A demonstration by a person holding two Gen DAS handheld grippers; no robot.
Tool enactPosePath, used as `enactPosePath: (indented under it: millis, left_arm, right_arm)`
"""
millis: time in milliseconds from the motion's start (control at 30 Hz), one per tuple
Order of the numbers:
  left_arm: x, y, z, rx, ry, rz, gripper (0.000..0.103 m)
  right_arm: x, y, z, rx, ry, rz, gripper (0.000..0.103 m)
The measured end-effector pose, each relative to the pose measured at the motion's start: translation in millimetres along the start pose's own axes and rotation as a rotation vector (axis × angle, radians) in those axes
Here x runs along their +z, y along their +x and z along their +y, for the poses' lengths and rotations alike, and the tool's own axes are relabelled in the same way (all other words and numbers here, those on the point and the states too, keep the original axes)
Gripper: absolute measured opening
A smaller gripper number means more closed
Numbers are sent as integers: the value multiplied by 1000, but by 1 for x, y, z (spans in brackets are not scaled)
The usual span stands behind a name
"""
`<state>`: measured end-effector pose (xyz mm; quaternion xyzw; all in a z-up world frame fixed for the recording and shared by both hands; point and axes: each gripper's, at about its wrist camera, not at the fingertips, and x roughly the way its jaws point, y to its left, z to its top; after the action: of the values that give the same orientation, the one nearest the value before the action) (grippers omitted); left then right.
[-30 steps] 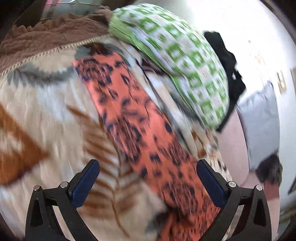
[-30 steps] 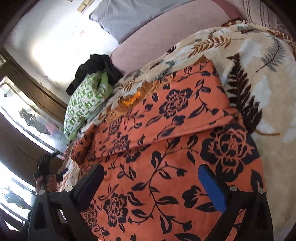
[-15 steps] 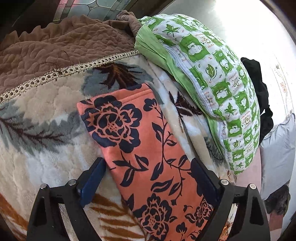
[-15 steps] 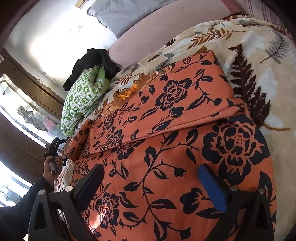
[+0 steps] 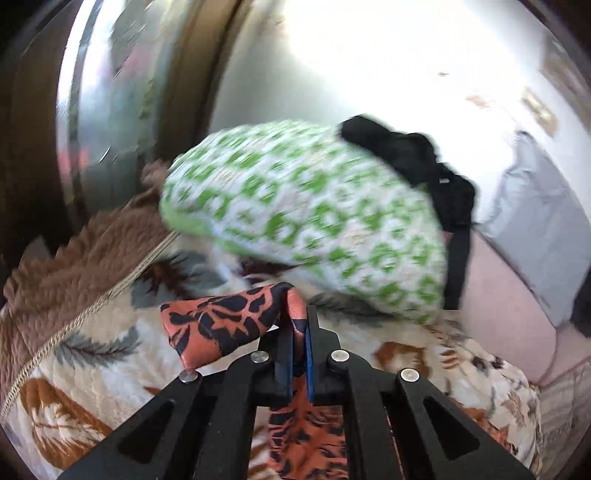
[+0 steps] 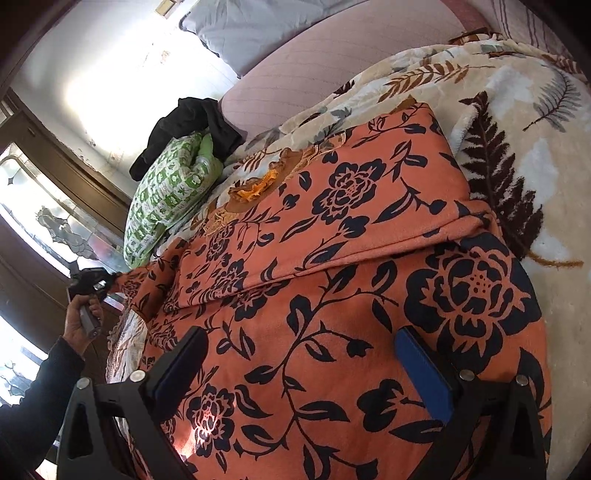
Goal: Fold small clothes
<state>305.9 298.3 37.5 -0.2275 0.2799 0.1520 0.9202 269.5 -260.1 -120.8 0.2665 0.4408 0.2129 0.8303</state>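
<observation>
One orange floral garment (image 6: 332,295) lies on the bed, partly folded over itself. Two tongs show: the left tongs (image 5: 299,325), pinched on a corner of that garment, and the right tongs (image 6: 303,369), spread wide above it. There is one leaf-patterned blanket (image 6: 535,155), one green-and-white checked pillow (image 5: 314,214), one black garment (image 5: 417,158) heaped by that pillow, one grey pillow (image 6: 266,29), and one brown quilted cover (image 5: 74,266). One hand (image 6: 79,321) is visible.

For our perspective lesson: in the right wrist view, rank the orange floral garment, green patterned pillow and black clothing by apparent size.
1. orange floral garment, nearest the camera
2. green patterned pillow
3. black clothing, partly hidden, so unsure against the pillow
</observation>
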Motion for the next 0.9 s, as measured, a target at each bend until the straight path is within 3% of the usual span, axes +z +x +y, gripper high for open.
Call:
enactPosePath:
  millis: [133,200,300,367,400,433,467,533,667,800,900]
  left_arm:
    - [-10,-68,-121,-210,213,-83,5]
    - [-36,-81,-181,-319,299,-54,5]
    - [-94,-72,-253,-424,413,38,7]
    - [-146,-43,-294,-460,513,192,41]
    - [-171,-24,-307,-452,570,286,72]
    - [-198,-15,-312,-428,616,358,77]
    - [-221,-1,-311,-398,658,424,77]
    - [-245,-5,-291,-352,678,445,77]
    - [-223,-16,-220,-265,600,368,77]
    - [-199,-12,-146,-77,547,282,77]
    - [-199,1,-100,19,504,285,77]
  right_arm:
    - [-1,-4,-3,19,25,-6,102]
    - [-1,-5,-3,22,24,-7,102]
    - [-2,-7,-4,28,27,-6,102]
    - [-2,-7,-4,34,33,-4,102]
    - [-3,-7,-4,36,34,-1,102]
    - [-3,-8,-4,37,33,0,102]
    - [-3,-8,-4,39,37,-2,102]
    - [-3,-10,-6,50,51,-2,102]
    - [0,-19,-11,79,101,-16,102]
    - [14,-44,-10,146,171,-84,102]
    - [41,-54,-6,178,212,-123,102]
